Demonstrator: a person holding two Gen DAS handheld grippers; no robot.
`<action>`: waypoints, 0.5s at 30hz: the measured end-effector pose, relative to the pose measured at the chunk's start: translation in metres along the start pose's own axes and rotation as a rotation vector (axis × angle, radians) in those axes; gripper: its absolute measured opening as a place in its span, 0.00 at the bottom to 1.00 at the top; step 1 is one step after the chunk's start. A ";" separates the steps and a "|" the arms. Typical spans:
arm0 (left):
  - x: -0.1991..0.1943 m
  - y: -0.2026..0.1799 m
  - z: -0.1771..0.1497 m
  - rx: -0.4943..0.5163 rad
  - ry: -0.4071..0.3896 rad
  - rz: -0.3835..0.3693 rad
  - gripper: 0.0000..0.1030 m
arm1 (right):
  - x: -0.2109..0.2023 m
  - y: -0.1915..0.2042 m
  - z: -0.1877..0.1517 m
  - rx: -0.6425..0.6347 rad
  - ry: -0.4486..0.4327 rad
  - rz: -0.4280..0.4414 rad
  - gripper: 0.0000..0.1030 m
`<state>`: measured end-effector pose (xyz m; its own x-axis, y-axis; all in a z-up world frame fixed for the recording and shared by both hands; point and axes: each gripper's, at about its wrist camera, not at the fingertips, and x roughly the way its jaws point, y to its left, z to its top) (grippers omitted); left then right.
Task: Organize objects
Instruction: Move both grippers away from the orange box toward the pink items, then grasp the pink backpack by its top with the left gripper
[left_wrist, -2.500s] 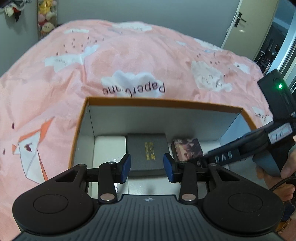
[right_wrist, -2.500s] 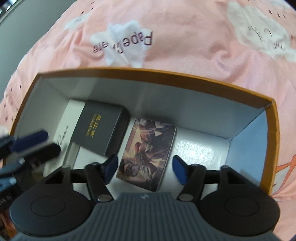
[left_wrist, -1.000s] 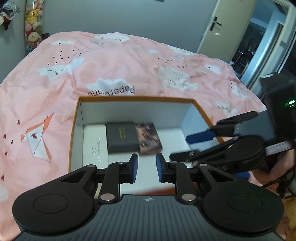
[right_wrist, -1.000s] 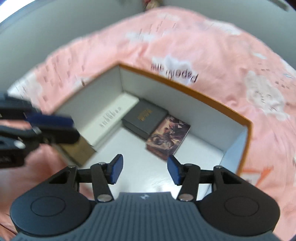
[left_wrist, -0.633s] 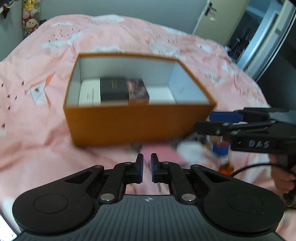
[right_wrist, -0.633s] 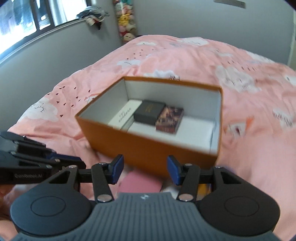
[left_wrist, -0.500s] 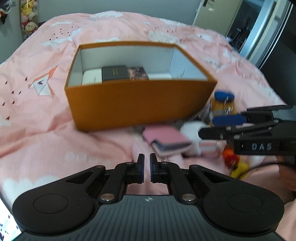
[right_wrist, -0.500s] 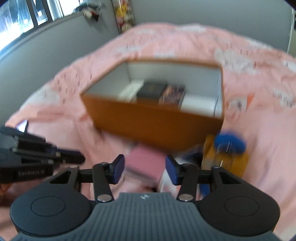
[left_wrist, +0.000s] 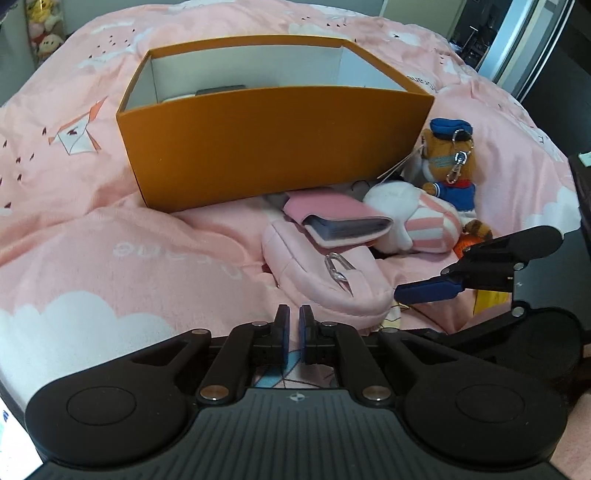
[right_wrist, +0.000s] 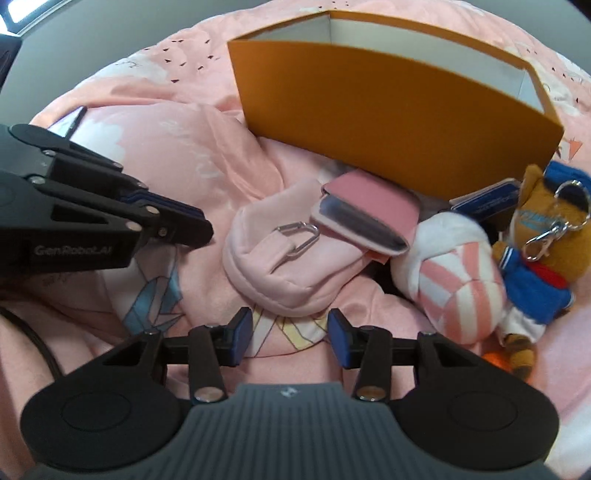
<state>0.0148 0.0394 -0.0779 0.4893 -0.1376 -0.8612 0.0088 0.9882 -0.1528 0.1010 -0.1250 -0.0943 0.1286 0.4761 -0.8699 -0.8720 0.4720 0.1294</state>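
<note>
Left gripper (left_wrist: 291, 332) is closed and empty; right gripper (right_wrist: 290, 334) stands half-wide, empty, just short of the soft pink pouch (right_wrist: 280, 258) with the orange cardboard box (right_wrist: 388, 122) beyond.

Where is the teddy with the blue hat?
In both views the teddy sits far right on the pink blanket, leaning by the orange box's corner, beside the striped plush.

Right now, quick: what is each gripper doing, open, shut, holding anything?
Left gripper: shut, nothing between its pads.
Right gripper: open, empty, hovering just short of the pink pouch.
</note>
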 end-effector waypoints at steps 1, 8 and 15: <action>0.001 0.001 0.000 -0.002 -0.003 -0.005 0.06 | 0.003 -0.002 0.001 0.008 -0.002 -0.006 0.45; 0.003 0.004 0.004 0.004 -0.029 -0.021 0.06 | 0.011 -0.004 0.005 0.006 -0.039 -0.031 0.40; -0.002 0.007 0.007 -0.012 -0.072 0.000 0.06 | -0.001 0.005 0.016 -0.043 -0.182 -0.129 0.23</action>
<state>0.0198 0.0476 -0.0735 0.5505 -0.1319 -0.8244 -0.0018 0.9872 -0.1592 0.1036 -0.1117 -0.0850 0.3199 0.5415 -0.7774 -0.8618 0.5073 -0.0012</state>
